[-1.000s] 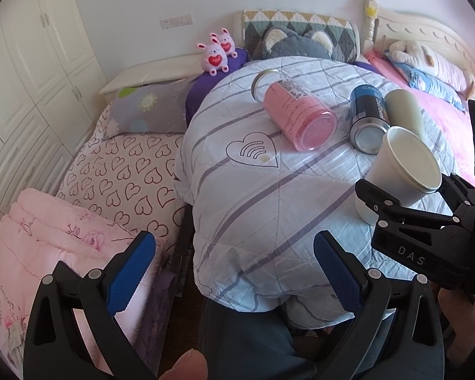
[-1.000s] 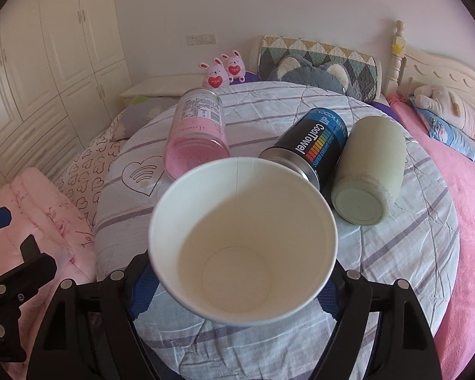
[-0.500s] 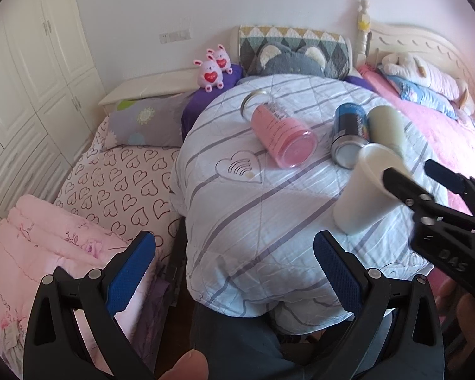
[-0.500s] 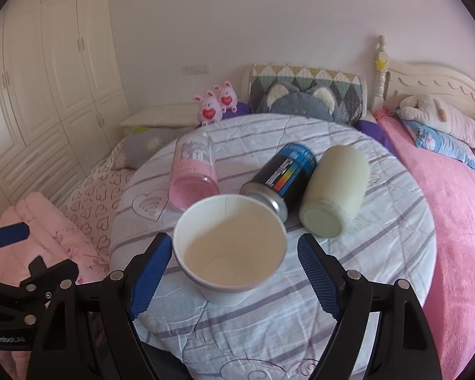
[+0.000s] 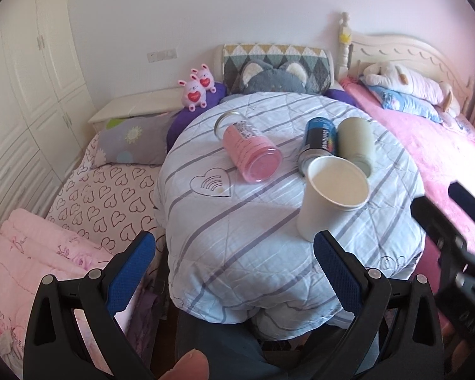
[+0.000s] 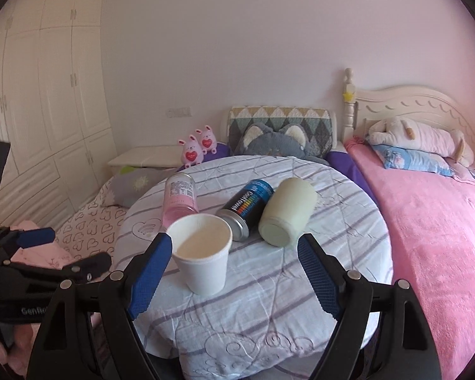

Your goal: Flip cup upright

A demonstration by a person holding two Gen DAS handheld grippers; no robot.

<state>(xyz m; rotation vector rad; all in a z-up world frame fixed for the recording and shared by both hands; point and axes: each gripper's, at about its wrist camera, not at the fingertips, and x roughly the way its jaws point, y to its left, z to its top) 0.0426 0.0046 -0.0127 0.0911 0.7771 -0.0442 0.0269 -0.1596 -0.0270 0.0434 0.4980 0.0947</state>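
A white paper cup (image 5: 331, 198) stands upright, mouth up, on the round table with a striped cloth (image 5: 237, 228); it also shows in the right wrist view (image 6: 202, 261). My right gripper (image 6: 234, 272) is open and empty, pulled back toward the table's near edge, with the cup just ahead of its left finger and apart from both fingers. My left gripper (image 5: 234, 267) is open and empty, low at the table's near left edge. The right gripper's body appears at the right edge of the left wrist view (image 5: 452, 253).
Behind the cup lie a pink jar (image 5: 251, 150), a dark can (image 5: 319, 141) and a pale green cup (image 5: 356, 141), all on their sides. A pink bed (image 6: 440, 221) is at the right, pillows and folded bedding (image 5: 31, 259) at the left.
My right gripper set the cup upright on the table, opened, and drew back and up away from it. The left gripper stayed open and drew back slightly.
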